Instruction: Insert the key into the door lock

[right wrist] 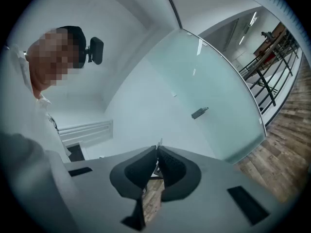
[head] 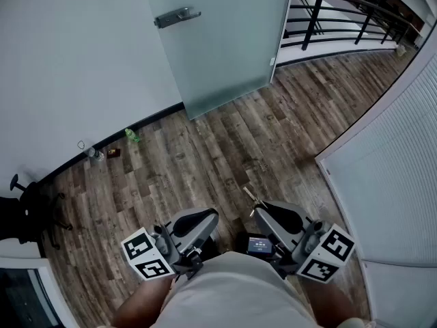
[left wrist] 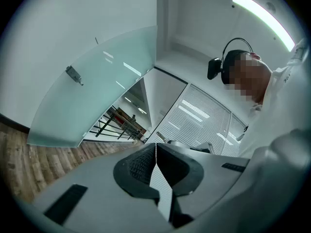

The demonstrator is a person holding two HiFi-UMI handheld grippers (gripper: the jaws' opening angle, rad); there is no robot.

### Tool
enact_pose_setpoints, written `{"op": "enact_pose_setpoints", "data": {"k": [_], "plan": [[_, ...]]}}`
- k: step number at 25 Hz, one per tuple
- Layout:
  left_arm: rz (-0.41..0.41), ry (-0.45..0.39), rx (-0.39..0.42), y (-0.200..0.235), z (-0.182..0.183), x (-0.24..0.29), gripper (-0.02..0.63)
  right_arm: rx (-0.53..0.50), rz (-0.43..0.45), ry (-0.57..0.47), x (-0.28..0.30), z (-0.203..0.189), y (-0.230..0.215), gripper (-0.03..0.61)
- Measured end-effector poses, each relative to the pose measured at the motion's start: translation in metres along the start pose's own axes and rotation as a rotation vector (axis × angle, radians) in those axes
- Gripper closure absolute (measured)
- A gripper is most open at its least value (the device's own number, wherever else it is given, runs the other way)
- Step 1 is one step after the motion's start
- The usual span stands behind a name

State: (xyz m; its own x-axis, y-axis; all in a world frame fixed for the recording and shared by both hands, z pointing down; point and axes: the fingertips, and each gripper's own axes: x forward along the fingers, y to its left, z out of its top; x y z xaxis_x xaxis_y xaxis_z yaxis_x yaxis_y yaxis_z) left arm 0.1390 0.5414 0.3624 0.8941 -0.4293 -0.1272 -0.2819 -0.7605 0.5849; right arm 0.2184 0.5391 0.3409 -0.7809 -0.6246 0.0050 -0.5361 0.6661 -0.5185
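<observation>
A frosted glass door stands ajar across the wooden floor, with a metal handle and lock high on it. My right gripper is held close to the body, shut on a small key whose tip sticks out past the pads. In the right gripper view the key pokes out of the shut jaws, and the handle lies far ahead and to the right. My left gripper is shut with nothing in it. The left gripper view shows its pads pressed together and the handle far off at the left.
A green bottle, a can and a small box lie along the baseboard at the left. A black office chair stands at the far left. Behind the door runs a black railing. A blind-covered partition closes the right side.
</observation>
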Motion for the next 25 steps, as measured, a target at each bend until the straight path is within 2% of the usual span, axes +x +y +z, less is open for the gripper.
{"op": "enact_pose_setpoints", "data": {"k": [11,25], "plan": [[0.008,-0.001,-0.003,0.005,0.000,-0.003,0.598,-0.026,-0.003,0.008,0.006,-0.004,-0.001,0.560],[0.038,-0.025,0.055,0.014,0.013,-0.009,0.598,-0.121,-0.107,0.038,0.017,-0.004,-0.021,0.560]]}}
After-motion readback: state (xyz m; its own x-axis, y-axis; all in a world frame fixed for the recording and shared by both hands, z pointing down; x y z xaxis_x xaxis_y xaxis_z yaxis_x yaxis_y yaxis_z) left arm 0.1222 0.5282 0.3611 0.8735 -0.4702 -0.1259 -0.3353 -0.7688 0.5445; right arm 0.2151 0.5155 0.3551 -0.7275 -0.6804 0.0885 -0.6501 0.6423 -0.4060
